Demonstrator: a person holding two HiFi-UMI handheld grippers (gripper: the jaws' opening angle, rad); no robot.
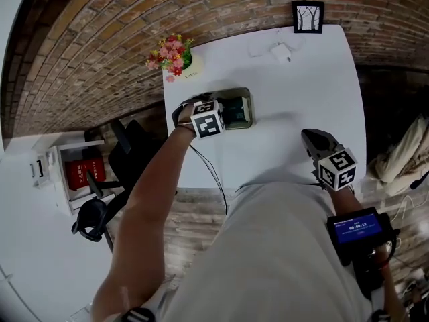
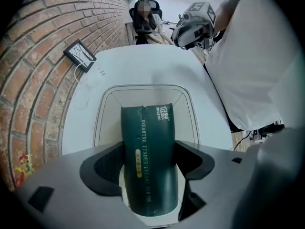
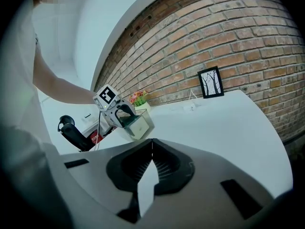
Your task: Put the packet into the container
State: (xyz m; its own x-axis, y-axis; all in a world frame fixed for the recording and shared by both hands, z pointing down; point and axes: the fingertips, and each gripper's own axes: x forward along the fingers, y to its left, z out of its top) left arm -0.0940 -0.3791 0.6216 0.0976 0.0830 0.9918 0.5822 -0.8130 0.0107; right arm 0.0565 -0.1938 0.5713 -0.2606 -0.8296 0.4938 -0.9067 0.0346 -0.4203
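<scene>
- The left gripper (image 2: 148,162) has its jaws spread wide, with both pads pressed against the long sides of a dark green, glossy packet (image 2: 151,137) with pale lettering down its face.
- The packet lies lengthwise between the jaws. Its far end reaches into a clear, rectangular plastic container (image 2: 102,112) with rounded corners.
- In the head view, the left gripper (image 1: 224,114) sits directly over the container (image 1: 250,104), which stands near the left edge of the white rectangular table (image 1: 301,86). The packet (image 1: 235,111) shows as a dark patch inside the container's walls.
- The right gripper view shows the same from the side: the left gripper (image 3: 120,114) is tilted down into the container (image 3: 141,126).
- The right gripper (image 3: 152,146) has its jaw tips together and nothing between them.
- In the head view, the right gripper (image 1: 312,138) hovers above the near right part of the table, well apart from the container.
- A pot of pink and red flowers (image 1: 172,54) stands at the table's far left corner.
- A small black-framed picture of bare trees (image 1: 308,17) leans against the brick wall (image 1: 100,45).
- A white plug with a cable (image 1: 281,51) lies near the picture.
</scene>
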